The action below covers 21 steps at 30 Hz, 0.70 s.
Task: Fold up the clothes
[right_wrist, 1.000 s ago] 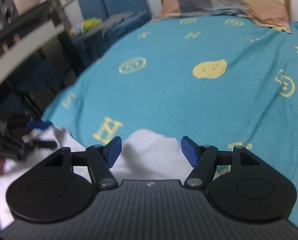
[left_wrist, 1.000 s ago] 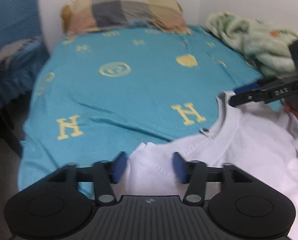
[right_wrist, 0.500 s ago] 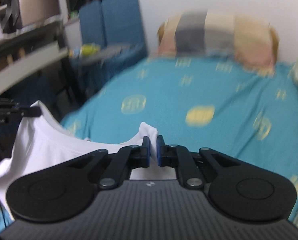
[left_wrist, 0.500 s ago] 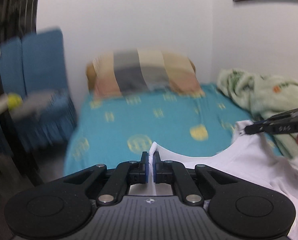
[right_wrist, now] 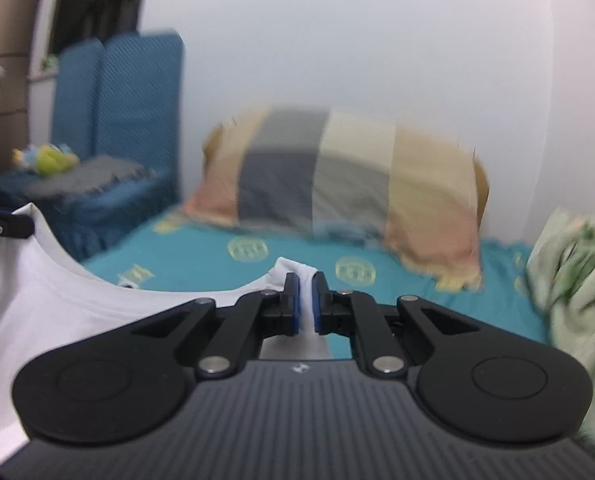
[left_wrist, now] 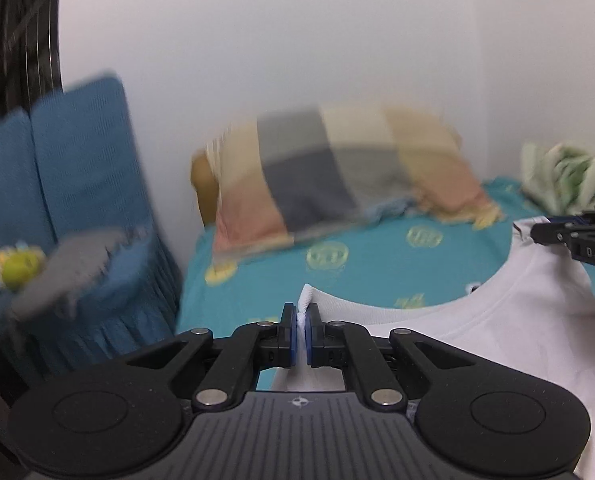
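Behind, pillow (left_wrist: 337, 176) on teal bedsheet (left_wrist: 361, 272).

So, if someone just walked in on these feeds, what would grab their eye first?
The white T-shirt stretched across the foreground, pinched at each shoulder by the left gripper and right gripper. Behind it lie the teal bedsheet and the checked pillow against the wall.

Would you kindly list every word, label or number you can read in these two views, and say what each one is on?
"DAS": white letters on the right gripper, seen at the right edge of the left wrist view.
Yellow emblems on the teal bedsheet: too blurred to read.
Small tag at the neckline of the white T-shirt: too small to read.
Small logo on each gripper body: a symbol, no text.
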Tool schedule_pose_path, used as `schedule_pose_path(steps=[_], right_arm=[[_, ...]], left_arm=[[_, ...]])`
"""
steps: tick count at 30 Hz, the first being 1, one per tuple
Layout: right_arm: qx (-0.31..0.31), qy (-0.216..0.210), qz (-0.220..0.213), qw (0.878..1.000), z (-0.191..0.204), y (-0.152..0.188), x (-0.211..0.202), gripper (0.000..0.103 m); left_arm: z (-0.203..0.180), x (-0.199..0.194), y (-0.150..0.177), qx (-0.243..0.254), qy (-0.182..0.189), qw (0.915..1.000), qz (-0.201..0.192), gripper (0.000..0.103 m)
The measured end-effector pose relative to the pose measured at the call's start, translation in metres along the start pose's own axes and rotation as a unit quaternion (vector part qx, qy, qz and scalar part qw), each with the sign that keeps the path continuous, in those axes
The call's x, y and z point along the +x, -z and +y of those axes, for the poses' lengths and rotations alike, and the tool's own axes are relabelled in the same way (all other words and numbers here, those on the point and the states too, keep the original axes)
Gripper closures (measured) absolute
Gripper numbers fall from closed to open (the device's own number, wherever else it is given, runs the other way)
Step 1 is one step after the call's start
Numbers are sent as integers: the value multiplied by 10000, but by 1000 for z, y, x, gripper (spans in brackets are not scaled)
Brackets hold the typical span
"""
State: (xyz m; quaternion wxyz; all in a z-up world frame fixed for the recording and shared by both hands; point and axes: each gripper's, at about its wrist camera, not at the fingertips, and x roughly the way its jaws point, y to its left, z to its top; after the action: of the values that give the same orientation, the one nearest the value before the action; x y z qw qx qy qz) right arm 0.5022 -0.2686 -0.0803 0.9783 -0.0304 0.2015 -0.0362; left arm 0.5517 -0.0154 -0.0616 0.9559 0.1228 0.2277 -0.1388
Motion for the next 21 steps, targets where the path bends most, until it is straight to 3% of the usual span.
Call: schedule_pose_path(steps=[4,7,10,13,14,15,18,21], right_arm=[[222,16,658,9976,-5,45,61,93],[425,-16,990,9942,-7,69,79,93],[597,-162,1036,9927,-9,70,77,91],[990,-438,1130,9877,-18,62,67,89],[1101,-484,1175,9858,-20,57,61,84],[1198,-543,1199,9840,-22,52,54,70],[1245,-629,1095,9841,-24,39,15,46],[1364,-700,1079,9823,-24,36,-42,45]], left_arm=[[-10,71,34,-5,3,9979,647,98],[-15,94,55,-26,47,9948,1022,97],[-15,100,68,-120,35,9930,1171,92],[-12,83,64,-259,147,9930,1142,56],[-12,73,61,-281,150,9934,1102,55],[-14,60,57,-301,143,9937,1074,55],[-17,9,48,-472,136,9944,939,46],[-19,-54,45,-753,294,9932,841,45]])
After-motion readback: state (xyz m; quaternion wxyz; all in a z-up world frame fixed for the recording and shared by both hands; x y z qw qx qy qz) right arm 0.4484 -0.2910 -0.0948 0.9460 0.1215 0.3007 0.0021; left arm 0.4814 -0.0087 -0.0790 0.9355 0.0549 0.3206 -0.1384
